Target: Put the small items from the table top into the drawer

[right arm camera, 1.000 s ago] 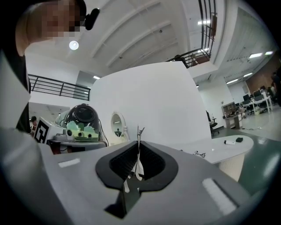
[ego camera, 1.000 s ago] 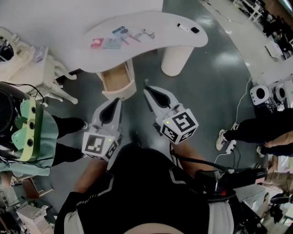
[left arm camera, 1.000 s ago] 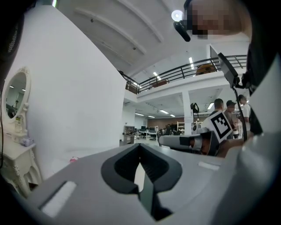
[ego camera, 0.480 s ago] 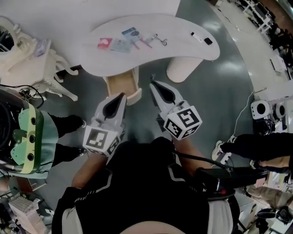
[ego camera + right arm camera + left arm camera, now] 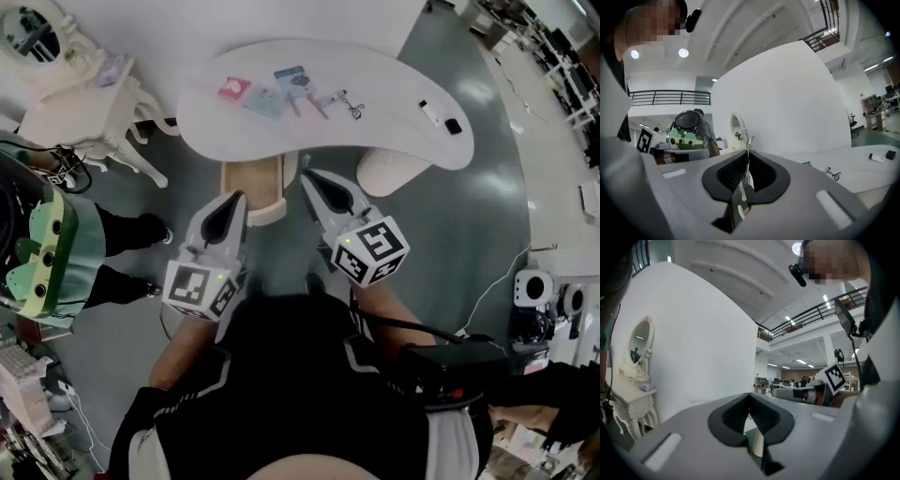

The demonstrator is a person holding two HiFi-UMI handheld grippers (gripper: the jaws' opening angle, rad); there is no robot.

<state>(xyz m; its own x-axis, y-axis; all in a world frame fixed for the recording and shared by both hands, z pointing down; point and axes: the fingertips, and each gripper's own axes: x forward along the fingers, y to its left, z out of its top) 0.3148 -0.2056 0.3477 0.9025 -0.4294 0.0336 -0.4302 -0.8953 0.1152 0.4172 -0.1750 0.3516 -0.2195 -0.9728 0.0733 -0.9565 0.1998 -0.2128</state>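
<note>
A white curved table (image 5: 394, 141) carries small items: a red card (image 5: 234, 89), two bluish cards (image 5: 265, 101), a pink pen (image 5: 314, 103), a small black metal piece (image 5: 352, 105), a white item (image 5: 431, 112) and a black one (image 5: 453, 126). Its wooden drawer (image 5: 251, 178) stands open below the front edge. My right gripper (image 5: 305, 175) is shut on a thin metal item (image 5: 748, 140) just right of the drawer. My left gripper (image 5: 234, 199) hangs shut, nothing in it, before the drawer's front. Its jaws (image 5: 750, 397) meet at the tips.
An ornate white vanity (image 5: 75, 112) with a round mirror (image 5: 33, 33) stands at the far left. A person in green (image 5: 47, 253) stands close on my left. The table's white pedestal (image 5: 394, 171) is right of the drawer. White equipment (image 5: 534, 286) sits on the floor at right.
The table and drawer have shifted right and a little nearer in the head view. Both grippers keep the same pose in front of me, right still holding the thin metal item.
</note>
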